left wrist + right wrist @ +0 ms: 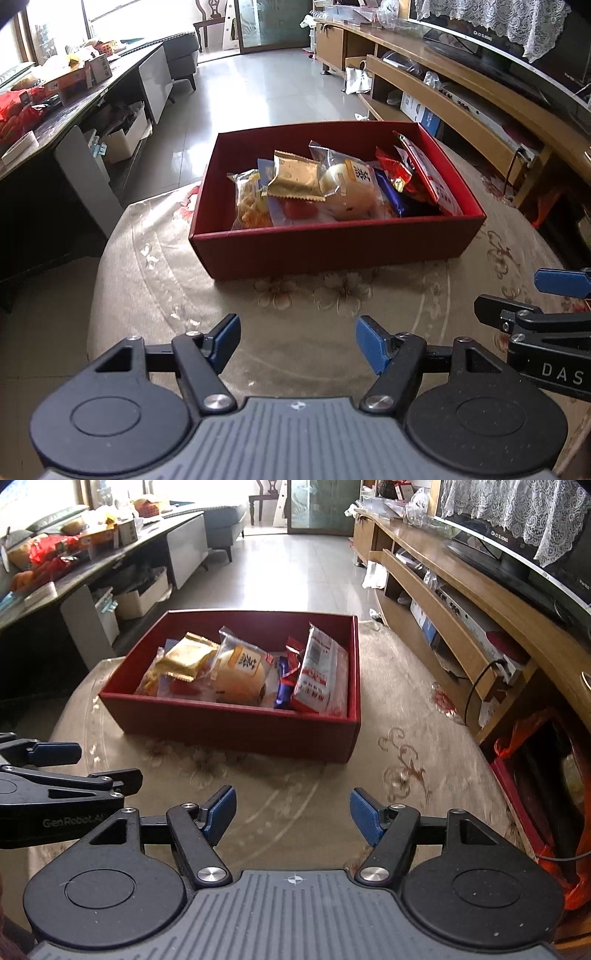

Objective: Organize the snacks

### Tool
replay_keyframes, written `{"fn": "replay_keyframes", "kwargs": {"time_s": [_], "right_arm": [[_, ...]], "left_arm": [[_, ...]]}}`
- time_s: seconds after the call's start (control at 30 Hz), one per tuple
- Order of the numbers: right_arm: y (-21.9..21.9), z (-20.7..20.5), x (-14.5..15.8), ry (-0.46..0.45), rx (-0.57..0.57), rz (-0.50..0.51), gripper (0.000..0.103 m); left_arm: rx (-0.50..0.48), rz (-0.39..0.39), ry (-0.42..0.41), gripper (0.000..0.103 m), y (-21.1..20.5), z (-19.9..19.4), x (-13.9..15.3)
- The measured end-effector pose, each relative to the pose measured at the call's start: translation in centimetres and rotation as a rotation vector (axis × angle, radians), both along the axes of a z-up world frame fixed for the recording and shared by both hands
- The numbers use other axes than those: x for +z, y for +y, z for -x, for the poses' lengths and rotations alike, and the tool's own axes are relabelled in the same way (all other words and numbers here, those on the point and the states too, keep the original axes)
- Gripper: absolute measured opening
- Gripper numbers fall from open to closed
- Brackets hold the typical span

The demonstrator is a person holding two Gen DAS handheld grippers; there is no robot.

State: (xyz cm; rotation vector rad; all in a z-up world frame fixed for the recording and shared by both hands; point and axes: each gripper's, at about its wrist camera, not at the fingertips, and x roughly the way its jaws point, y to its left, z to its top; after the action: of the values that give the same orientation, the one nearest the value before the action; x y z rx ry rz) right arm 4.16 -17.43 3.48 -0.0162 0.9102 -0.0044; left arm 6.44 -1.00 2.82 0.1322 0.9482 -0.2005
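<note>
A red cardboard box point(332, 245) point(236, 725) stands on a round table covered with a beige flowered cloth point(166, 266) point(406, 738). Several snack packets lie inside: a gold packet point(295, 177) point(188, 657), a bun in clear wrap point(351, 184) point(240, 675), a red-and-white packet point(432, 173) point(321, 675) leaning on the right wall. My left gripper point(297, 343) hovers over the cloth in front of the box, open, nothing between its blue pads. My right gripper point(293, 819) is beside it, likewise open and empty. Each gripper shows at the other view's edge.
A long dark counter point(55, 118) with boxes and red bags runs along the left. A wooden TV cabinet point(480, 602) with a television lines the right. A red bag point(524, 746) sits by the table's right edge. Tiled floor point(266, 81) lies beyond the table.
</note>
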Motion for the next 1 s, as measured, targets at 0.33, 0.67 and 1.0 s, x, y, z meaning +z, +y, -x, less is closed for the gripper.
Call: {"fn": "replay_keyframes", "kwargs": {"time_s": [0.33,0.67,1.0], "right_arm": [[1.5,3.2,-0.9,-0.008,0.016,0.049,0.075],[2.5,5.0,-1.3,-0.001,0.032,0.074,0.077],[4.0,7.7,-2.6,0.068,0.064,0.104,0.077]], "left_arm": [[-0.016,-0.024,0.003,0.069,0.7,3.0,-0.9],[-0.043,-0.073,0.007,0.069,0.8,5.7,-1.7],[-0.074,-0.103,0.025,0.069,1.1,8.7,-2.3]]}}
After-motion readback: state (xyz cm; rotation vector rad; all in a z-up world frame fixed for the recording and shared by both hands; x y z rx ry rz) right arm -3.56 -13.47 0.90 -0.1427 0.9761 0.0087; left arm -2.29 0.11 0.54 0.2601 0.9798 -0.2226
